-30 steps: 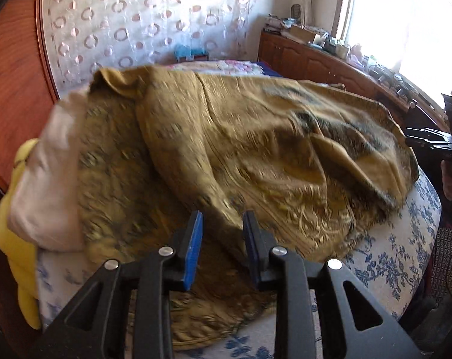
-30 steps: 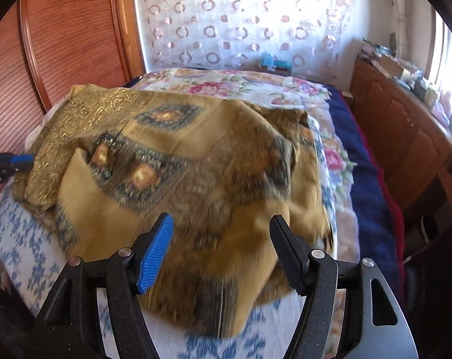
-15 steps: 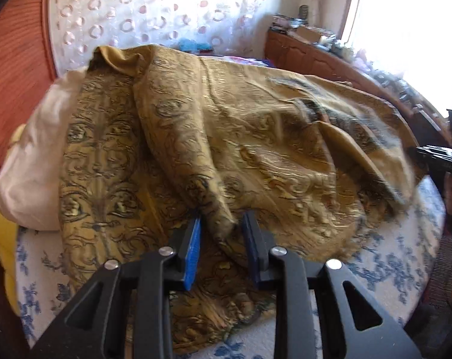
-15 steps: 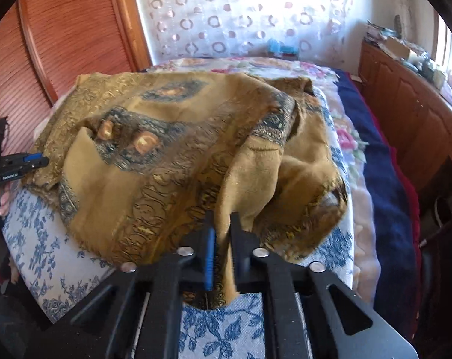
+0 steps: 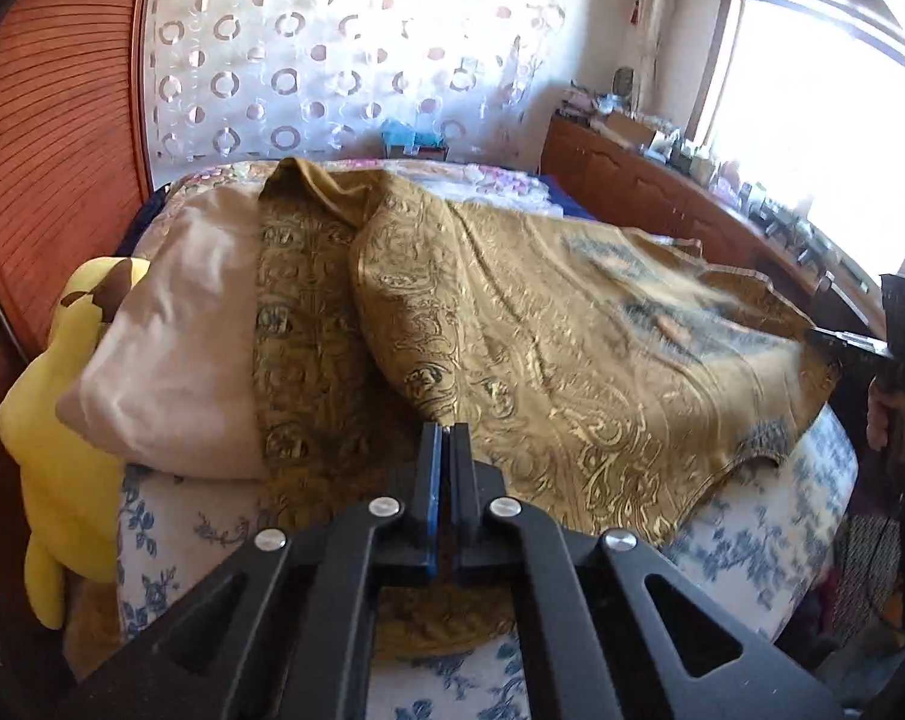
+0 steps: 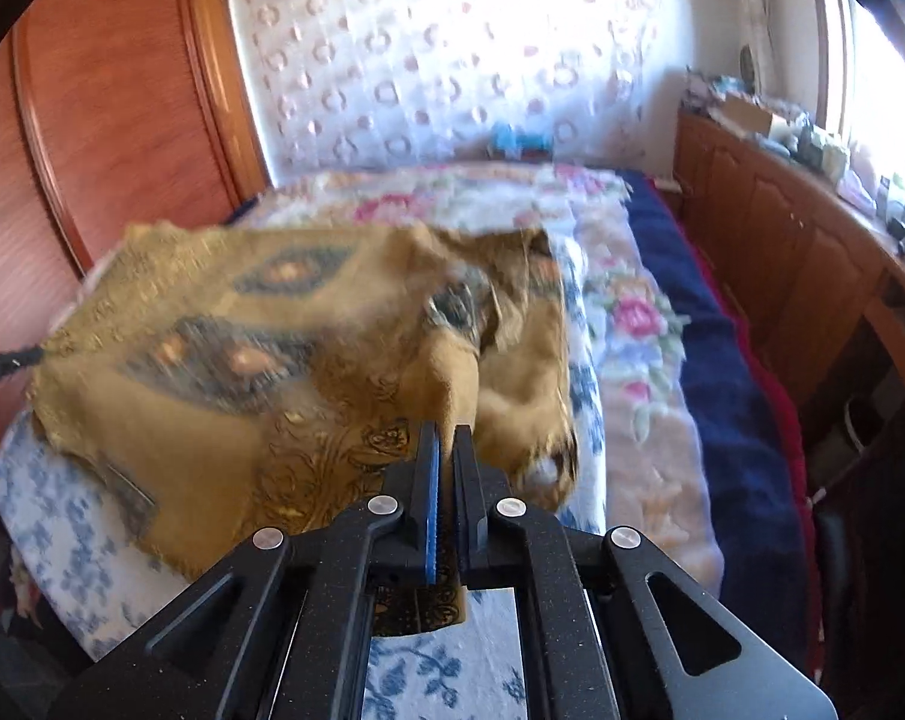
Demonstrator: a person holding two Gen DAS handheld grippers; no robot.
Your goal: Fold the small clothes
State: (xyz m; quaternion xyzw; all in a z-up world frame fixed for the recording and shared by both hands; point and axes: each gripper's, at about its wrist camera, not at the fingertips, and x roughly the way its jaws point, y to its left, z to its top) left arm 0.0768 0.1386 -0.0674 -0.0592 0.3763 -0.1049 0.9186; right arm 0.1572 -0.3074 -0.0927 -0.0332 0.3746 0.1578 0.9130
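A: Left gripper point(image 5: 444, 429)?
B: Fingers pinching an edge fold of the gold patterned cloth point(image 5: 572, 360). Right gripper point(image 6: 446, 431) same, clamped on another edge of it.
A: Cloth where?
B: Draped over the bed point(image 5: 782, 534), one side over a beige pillow point(image 5: 170, 360); yellow plush point(image 5: 62, 450) beside that. Right view blurred.
A: Step?
B: Looks like opening it out before the first fold. Best keep both pinches firm, lift evenly, pull the edge taut between the hands, and clear the pillow so it doesn't snag.
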